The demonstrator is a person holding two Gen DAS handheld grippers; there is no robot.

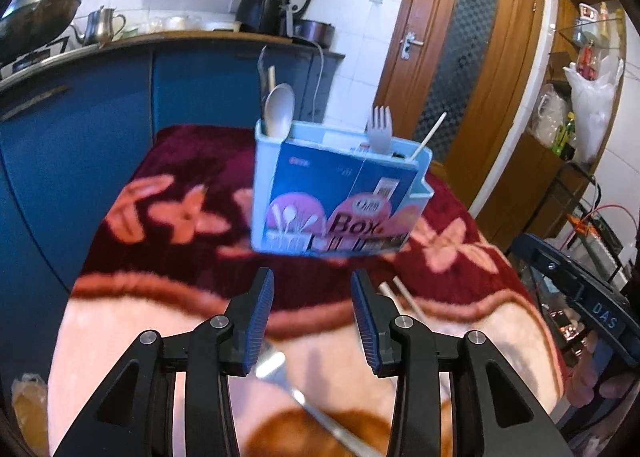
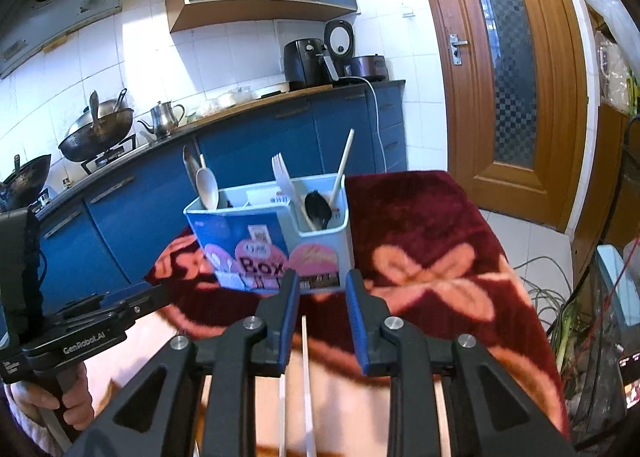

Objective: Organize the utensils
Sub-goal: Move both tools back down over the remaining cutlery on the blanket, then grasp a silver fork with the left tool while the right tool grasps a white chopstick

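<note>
Organizer box [image 1: 340,197]: standing on blanket [image 1: 180,161], serving as landmark.
Already in box: pale spoon [image 1: 280,109], white fork [image 1: 380,129], chopstick [image 1: 428,137], dark spoon [image 2: 318,209].
Still lying outside, on near side of box: metal fork [image 1: 288,381], two white chopsticks [image 2: 306,377].
I am holding left gripper [image 1: 314,321] over fork, jaws parted, gripping nothing.
I am holding right gripper [image 2: 322,317] over chopsticks, jaws parted, empty.
Judging task partly done; three items remaining.

blanket [image 1: 192,161]: plush cloth, matt | utensil box [image 1: 340,193]: smooth pale-blue plastic, glossy printed paper label | fork [image 1: 304,401]: polished metal | chopsticks [image 2: 306,377]: smooth white plastic | gripper pads [image 1: 262,321]: ribbed blue rubber | door [image 2: 516,69]: varnished wood
</note>
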